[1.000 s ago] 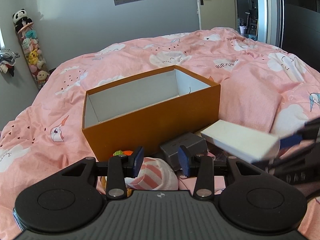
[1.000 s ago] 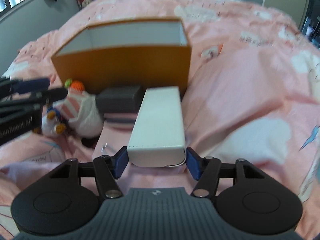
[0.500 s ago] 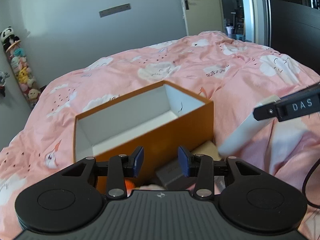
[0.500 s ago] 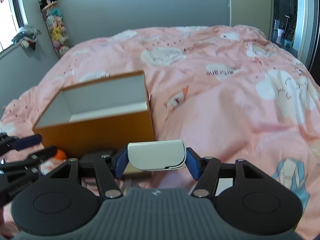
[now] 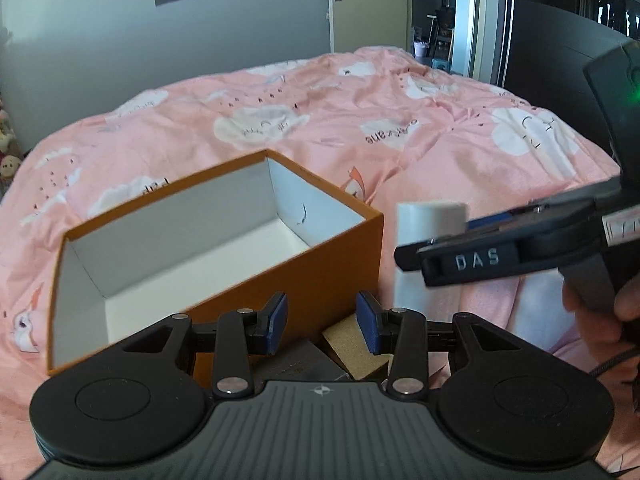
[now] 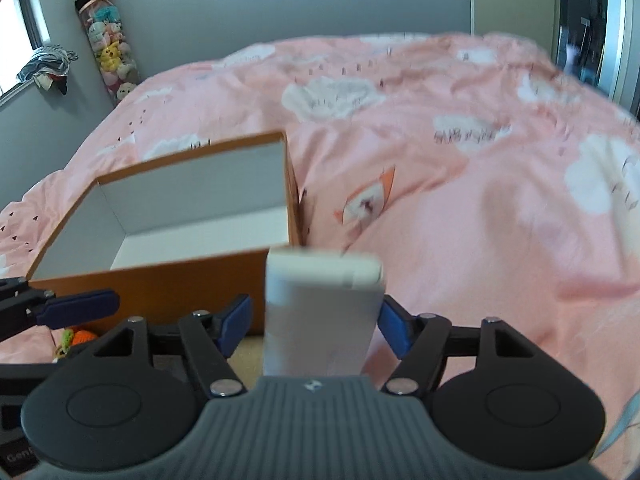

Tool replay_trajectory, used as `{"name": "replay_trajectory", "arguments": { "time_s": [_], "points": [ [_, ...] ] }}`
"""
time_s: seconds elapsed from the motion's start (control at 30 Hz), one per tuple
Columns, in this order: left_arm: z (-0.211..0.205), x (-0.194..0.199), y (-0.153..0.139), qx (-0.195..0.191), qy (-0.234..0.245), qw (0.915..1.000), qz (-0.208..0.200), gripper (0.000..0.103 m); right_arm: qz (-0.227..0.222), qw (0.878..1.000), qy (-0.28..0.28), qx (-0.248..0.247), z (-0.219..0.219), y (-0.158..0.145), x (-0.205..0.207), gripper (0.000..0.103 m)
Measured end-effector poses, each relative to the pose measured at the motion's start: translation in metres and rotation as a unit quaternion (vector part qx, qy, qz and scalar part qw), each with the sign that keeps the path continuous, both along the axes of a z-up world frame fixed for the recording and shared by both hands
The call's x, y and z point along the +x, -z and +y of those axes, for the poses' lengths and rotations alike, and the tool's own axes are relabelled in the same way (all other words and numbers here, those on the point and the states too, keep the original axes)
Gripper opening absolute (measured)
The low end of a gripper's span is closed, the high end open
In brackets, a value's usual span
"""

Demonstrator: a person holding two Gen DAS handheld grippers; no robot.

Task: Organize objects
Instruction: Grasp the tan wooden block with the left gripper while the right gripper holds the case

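An open orange box with a white inside sits on the pink bed; it also shows in the right wrist view. My right gripper is shut on a white rectangular box, tilted up on end, to the right of the orange box's near corner. The white box shows in the left wrist view. My left gripper is open and empty, in front of the orange box's near wall. A grey box and a tan item lie below it.
The pink duvet with cloud prints covers the bed. An orange knitted toy lies by the orange box's near left corner. A tube of plush toys stands by the grey wall. A door is at the back.
My right gripper lifted the white box off the pile and tipped it from lying flat to standing on end. Both grippers rose, so the striped plush and pile dropped out of view.
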State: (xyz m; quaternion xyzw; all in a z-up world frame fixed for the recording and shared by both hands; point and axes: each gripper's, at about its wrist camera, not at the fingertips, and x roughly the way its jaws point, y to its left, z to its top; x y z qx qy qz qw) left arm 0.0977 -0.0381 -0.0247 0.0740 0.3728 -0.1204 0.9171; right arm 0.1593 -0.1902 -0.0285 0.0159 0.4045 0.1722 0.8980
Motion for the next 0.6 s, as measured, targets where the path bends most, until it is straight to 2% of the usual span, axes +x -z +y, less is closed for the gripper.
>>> {"name": "replay_trajectory", "arguments": {
  "time_s": [0.23,0.47,0.5,0.53,0.57,0.6],
  "points": [
    [-0.001,0.013,0.019,-0.004,-0.001,0.9993,0.036,0.048,0.058,0.998,0.013,0.021,-0.006,0.036,0.015,0.080],
    [-0.007,0.020,0.030,0.013,0.034,0.9976,0.058,0.048,0.115,0.990,0.022,0.078,-0.016,0.063,0.032,0.085],
    [-0.008,0.023,0.032,0.019,0.040,0.9970,0.063,0.048,0.120,0.989,0.022,0.084,-0.016,0.066,0.035,0.085],
    [-0.010,0.024,0.033,0.023,0.047,0.9964,0.067,0.048,0.123,0.988,0.020,0.088,-0.016,0.069,0.037,0.079],
    [-0.012,0.024,0.035,0.027,0.054,0.9957,0.070,0.048,0.127,0.987,0.018,0.092,-0.017,0.071,0.038,0.067],
    [-0.015,0.025,0.036,0.032,0.062,0.9949,0.073,0.048,0.130,0.987,0.021,0.093,-0.019,0.073,0.039,0.067]
  ]
}}
